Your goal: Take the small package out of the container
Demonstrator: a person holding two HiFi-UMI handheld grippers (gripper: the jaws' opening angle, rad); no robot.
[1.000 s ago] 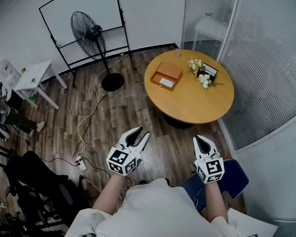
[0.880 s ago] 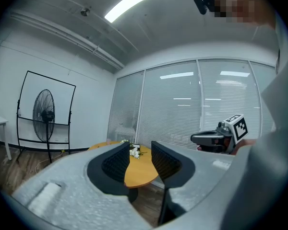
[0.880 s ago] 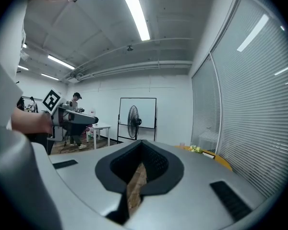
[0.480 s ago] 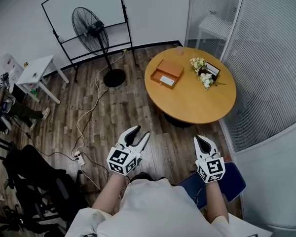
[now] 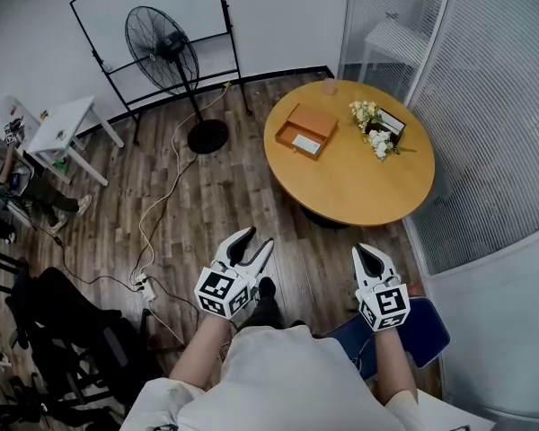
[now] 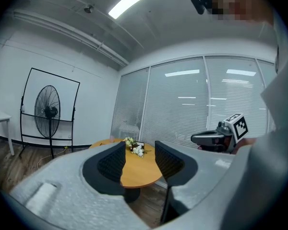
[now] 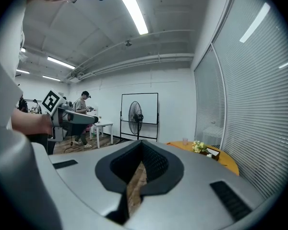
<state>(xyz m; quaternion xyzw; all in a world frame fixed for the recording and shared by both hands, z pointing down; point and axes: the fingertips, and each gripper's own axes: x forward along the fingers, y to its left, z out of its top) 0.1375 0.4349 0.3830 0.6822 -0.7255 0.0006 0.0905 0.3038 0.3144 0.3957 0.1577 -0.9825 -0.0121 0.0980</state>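
Note:
An open brown box (image 5: 305,131) lies on the far left part of a round wooden table (image 5: 350,182), and a small white package (image 5: 307,145) shows inside it. Both grippers hang over the wood floor, well short of the table. My left gripper (image 5: 248,248) is open; its jaws have just been opening and hold nothing. In the left gripper view the left gripper (image 6: 140,150) frames the table (image 6: 139,171) between its pads. My right gripper (image 5: 370,257) is shut and empty; in the right gripper view the right gripper (image 7: 142,145) has its tips touching.
A bunch of white flowers (image 5: 375,138) and a card stand on the table's right side. A pedestal fan (image 5: 164,54), a whiteboard frame, a small white table (image 5: 58,135), floor cables (image 5: 153,232) and a black chair (image 5: 67,330) are at left. Blinded glass walls run along the right.
The left jaws stand wider apart than a second ago. The person's shoe now shows on the floor between the grippers. The right gripper stays shut.

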